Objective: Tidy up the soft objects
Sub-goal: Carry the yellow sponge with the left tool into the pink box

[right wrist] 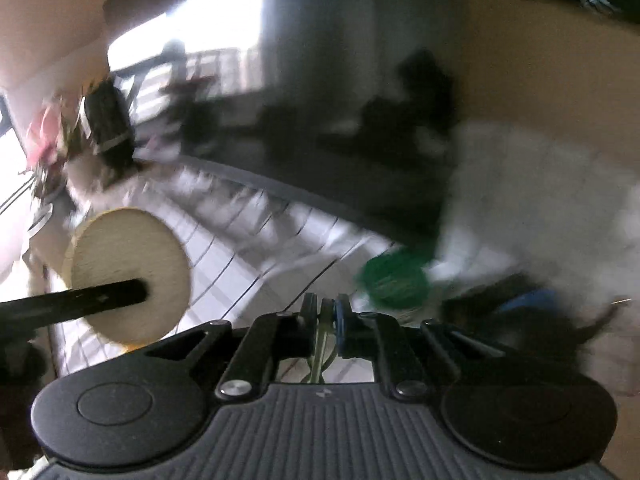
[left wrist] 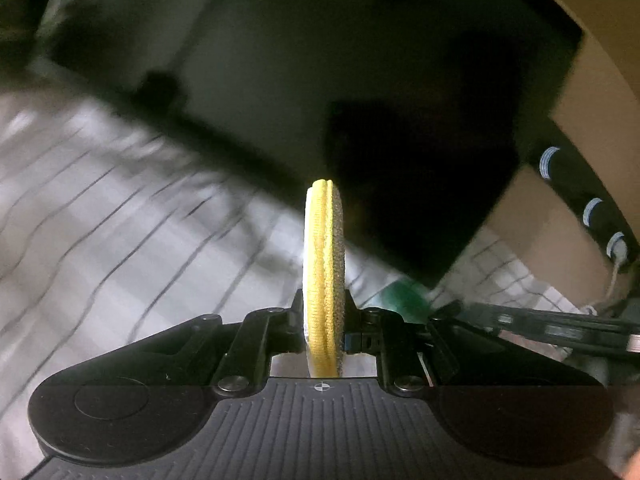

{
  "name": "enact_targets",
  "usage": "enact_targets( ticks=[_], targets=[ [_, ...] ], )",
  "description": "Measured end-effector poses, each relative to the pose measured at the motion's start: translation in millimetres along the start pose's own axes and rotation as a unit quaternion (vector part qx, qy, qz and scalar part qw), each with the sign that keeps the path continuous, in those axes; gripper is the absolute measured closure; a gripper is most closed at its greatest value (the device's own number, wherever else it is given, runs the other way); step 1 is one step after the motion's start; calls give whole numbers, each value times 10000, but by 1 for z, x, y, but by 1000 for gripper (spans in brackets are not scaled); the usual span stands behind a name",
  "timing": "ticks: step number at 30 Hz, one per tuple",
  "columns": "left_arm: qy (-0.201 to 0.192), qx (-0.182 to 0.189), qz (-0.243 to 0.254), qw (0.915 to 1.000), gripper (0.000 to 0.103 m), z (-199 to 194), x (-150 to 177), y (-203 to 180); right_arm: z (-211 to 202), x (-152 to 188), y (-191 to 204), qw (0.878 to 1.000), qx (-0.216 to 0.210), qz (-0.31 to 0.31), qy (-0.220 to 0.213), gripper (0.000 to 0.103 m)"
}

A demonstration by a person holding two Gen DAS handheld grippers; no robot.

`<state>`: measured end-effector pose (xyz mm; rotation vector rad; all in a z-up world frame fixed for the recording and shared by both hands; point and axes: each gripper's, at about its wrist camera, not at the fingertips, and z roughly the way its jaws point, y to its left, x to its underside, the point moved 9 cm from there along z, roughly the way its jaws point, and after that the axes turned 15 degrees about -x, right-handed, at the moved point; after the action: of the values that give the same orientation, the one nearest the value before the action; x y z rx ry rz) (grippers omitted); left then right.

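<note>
My left gripper is shut on a round yellow pad with a grey mesh face, held upright and seen edge-on. In the right wrist view the same pad shows its pale flat face at the left, with one black finger of the left gripper across it. My right gripper is shut on thin olive-green strips that run back between its pads. A blurred green round thing lies just beyond and to the right. I cannot tell whether the strips belong to it.
A white cloth with thin dark check lines covers the surface. A black panel lies behind it, with cardboard and a power strip at the right. A white fluffy mass and a blue thing sit right of my right gripper.
</note>
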<state>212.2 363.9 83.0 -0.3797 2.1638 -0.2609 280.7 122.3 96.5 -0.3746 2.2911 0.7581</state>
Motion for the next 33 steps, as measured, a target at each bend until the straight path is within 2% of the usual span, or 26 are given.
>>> enact_targets(
  ticks=[5, 10, 13, 17, 20, 24, 26, 27, 29, 31, 33],
  targets=[
    [-152, 473, 429, 9978, 85, 21, -29, -90, -98, -21, -40, 9962, 668, -147, -547, 94],
    [44, 1137, 532, 9921, 85, 25, -25, -186, -191, -13, -105, 9849, 1439, 42, -966, 94],
    [270, 1524, 697, 9855, 85, 28, -9, -249, -237, -1, -142, 9750, 1858, 207, -1198, 94],
    [837, 2086, 1008, 9692, 85, 34, 31, -329, -268, 20, -187, 9653, 2209, 488, -1308, 94],
    [1220, 2296, 1274, 9572, 85, 45, 65, -384, -282, 38, -215, 9620, 2291, 674, -1323, 94],
    [1779, 2491, 1381, 9419, 85, 61, 103, -437, -288, 56, -250, 9549, 2478, 914, -1359, 94],
    [2244, 2531, 1518, 9287, 83, 72, 130, -457, -290, 65, -263, 9504, 2600, 1034, -1361, 93],
    [2310, 2438, 1666, 9271, 83, 79, 142, -464, -293, 69, -267, 9486, 2647, 1099, -1342, 92],
    [2160, 1947, 2241, 9302, 83, 91, 161, -470, -292, 79, -273, 9469, 2699, 1204, -1267, 85],
    [1980, 1593, 2703, 9286, 82, 96, 173, -470, -290, 88, -276, 9460, 2759, 1209, -1194, 77],
    [1910, 1459, 2784, 9299, 82, 95, 174, -466, -288, 94, -276, 9471, 2762, 1171, -1143, 73]
  ],
)
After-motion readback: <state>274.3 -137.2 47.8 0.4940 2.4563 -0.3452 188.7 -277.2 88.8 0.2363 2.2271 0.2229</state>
